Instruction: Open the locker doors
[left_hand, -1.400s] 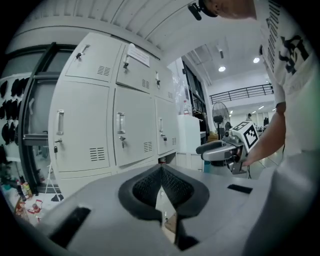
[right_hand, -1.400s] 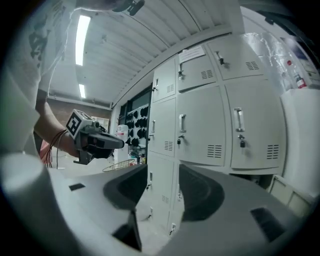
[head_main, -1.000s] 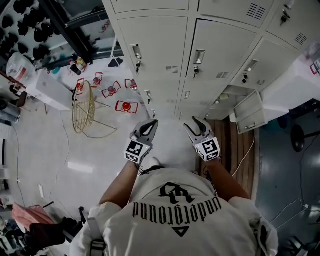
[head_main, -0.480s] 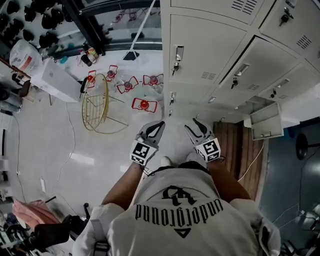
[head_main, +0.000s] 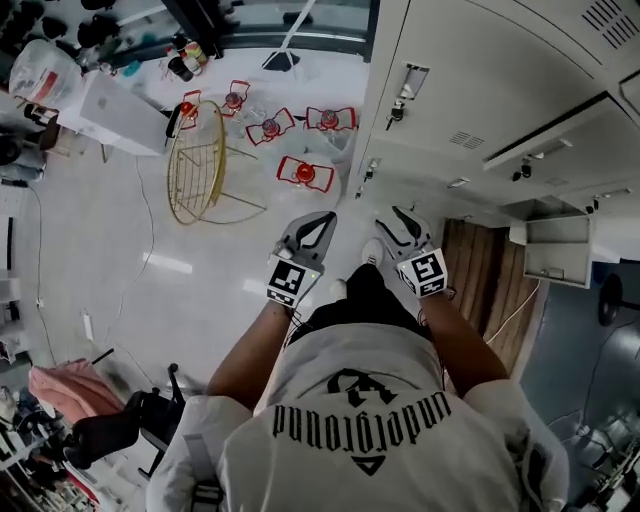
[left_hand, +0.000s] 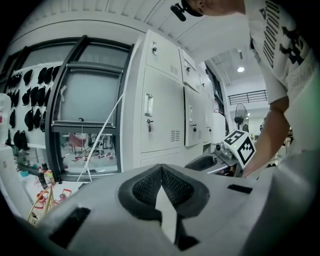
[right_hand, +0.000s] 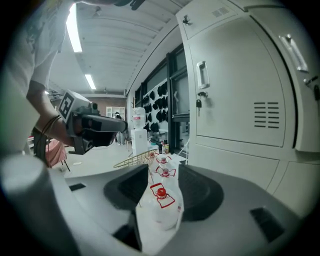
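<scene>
Two grippers are held side by side at the centre of the head view: the left gripper (head_main: 322, 226) is seen with its fingertips pressed together on nothing, the right gripper (head_main: 396, 225) with its fingers spread and empty. The locker doors (head_main: 480, 90) are found at one o'clock, apart from both and shut; one low door (head_main: 555, 250) at three o'clock is swung open. Red-capped water jugs (head_main: 305, 172) are ranged on the floor at twelve o'clock.
</scene>
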